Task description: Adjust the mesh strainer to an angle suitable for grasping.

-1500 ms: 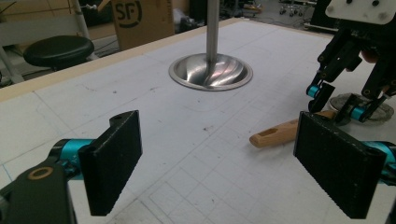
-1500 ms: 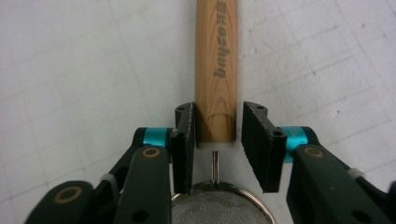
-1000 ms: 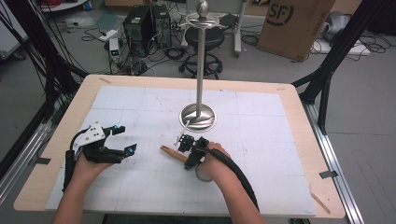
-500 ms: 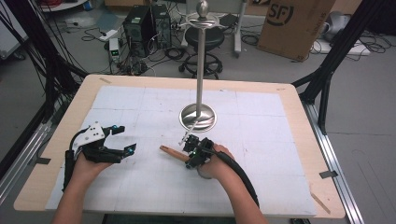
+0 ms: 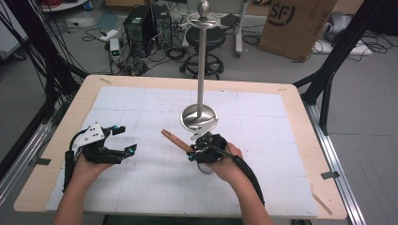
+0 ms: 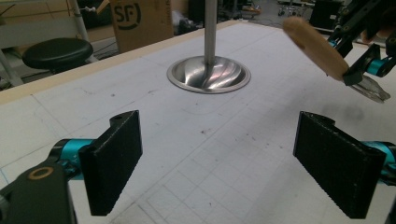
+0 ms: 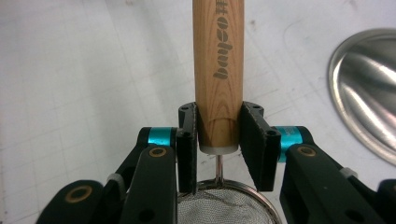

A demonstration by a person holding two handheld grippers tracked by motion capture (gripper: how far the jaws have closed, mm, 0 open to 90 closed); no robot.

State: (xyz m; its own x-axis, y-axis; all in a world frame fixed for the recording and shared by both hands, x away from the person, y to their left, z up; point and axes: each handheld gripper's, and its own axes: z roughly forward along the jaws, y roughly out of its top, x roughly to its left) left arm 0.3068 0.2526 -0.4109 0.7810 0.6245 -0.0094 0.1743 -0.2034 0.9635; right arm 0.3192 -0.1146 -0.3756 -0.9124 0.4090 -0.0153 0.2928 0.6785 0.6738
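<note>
Right gripper [image 5: 191,151] is clamped on the light-brown wooden handle [image 7: 218,70] of a small strainer; both black pads press the handle near its lower end, just above the white collar. Its jaws have just been closing, handle between them. In the right gripper view the handle runs straight up from the jaws, dark printed lettering on its face, and the fine wire-mesh strainer bowl [image 7: 219,205] with thin metal rim sits below the pads, joined by a thin wire stem.

High view: handle [image 5: 176,140] sticks out from the gripper, pointing up-left in the picture, over the white gridded table mat [image 5: 141,187]. It looks lifted off the mat, but contact cannot be confirmed. Strainer sits just in front of the round polished steel base [image 5: 199,117] of a tall metal pole stand [image 5: 202,61], near but apart.

Left gripper [image 5: 123,139] is wide open, nothing between the pads, held low over the mat at the left, well apart from the strainer. Left gripper view: both black ribbed pads [image 6: 112,158] spread far apart, steel base ahead, right gripper with handle [image 6: 317,51] at upper right.
</note>
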